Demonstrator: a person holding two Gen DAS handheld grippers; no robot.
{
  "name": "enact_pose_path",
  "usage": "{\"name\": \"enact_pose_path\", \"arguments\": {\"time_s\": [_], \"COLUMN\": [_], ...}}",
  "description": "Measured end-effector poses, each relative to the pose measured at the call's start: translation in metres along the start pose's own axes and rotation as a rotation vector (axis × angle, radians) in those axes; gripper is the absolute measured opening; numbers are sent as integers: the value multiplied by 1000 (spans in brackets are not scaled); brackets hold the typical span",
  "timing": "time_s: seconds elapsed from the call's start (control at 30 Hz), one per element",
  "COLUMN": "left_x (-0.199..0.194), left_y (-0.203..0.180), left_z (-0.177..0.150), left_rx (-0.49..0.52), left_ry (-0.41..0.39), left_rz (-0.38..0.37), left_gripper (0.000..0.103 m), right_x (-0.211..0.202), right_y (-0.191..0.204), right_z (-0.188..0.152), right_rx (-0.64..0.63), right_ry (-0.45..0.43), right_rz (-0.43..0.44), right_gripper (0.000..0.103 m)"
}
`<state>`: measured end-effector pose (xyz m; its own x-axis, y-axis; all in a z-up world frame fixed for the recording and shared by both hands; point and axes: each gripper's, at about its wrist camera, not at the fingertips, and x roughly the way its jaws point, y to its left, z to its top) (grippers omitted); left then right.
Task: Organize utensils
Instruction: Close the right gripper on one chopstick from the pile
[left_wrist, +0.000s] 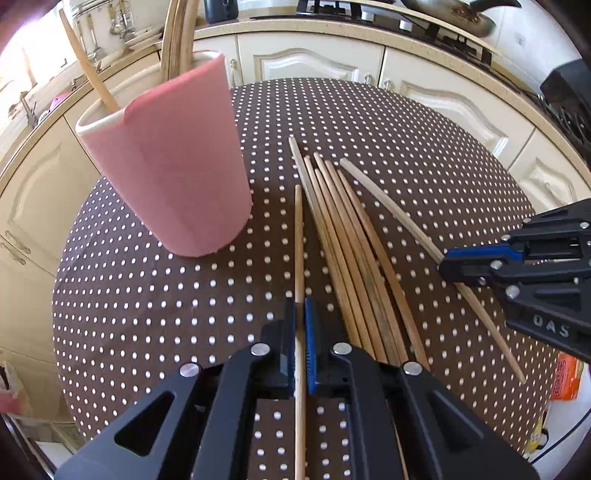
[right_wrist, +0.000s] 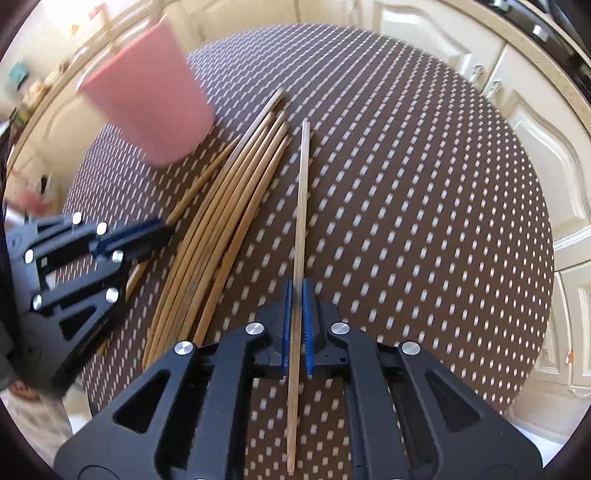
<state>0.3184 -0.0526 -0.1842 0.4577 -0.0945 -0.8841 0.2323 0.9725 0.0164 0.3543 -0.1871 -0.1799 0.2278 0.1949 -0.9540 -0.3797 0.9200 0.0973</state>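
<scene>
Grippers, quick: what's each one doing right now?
Left gripper: closed on one chopstick.
Right gripper: closed on another chopstick, apart from the pile.

Round table under brown cloth with white polka dots (left_wrist: 369, 122), filling centre of both views. Cream kitchen cabinets with arched panel doors (left_wrist: 317, 62), curving across upper frame behind table; same cream doors (right_wrist: 535, 147) along right edge of right wrist view. Beige speckled countertop (left_wrist: 295, 27) above cabinets. Black gas hob (left_wrist: 388, 14) at top centre; dark frying pan (left_wrist: 469, 18) on it, upper right. Orange packet (left_wrist: 565, 376) at lower right, beyond table edge.
</scene>
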Motion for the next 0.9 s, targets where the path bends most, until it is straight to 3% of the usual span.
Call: {"name": "enact_pose_path", "arguments": {"time_s": [0.23,0.57,0.73,0.9], "left_x": [7,22,21,8], "left_y": [-6,-4,-3,1], "left_z": [10,29,25,15], "left_rx": [1,1,-17,-48], "left_ry": [17,13,-9,-66], "left_rz": [38,15,-3,-49], "left_gripper": [6,6,5,5], "right_x": [-2,9,10,-1], "right_y": [4,8,5,0], "right_z": [5,38,31,11], "right_rx": [59,81,66,91], "right_ry": [-20,-15,-37,-116], "right_rz": [-60,-93,-88,-25], "right_gripper": [7,7,6,6]}}
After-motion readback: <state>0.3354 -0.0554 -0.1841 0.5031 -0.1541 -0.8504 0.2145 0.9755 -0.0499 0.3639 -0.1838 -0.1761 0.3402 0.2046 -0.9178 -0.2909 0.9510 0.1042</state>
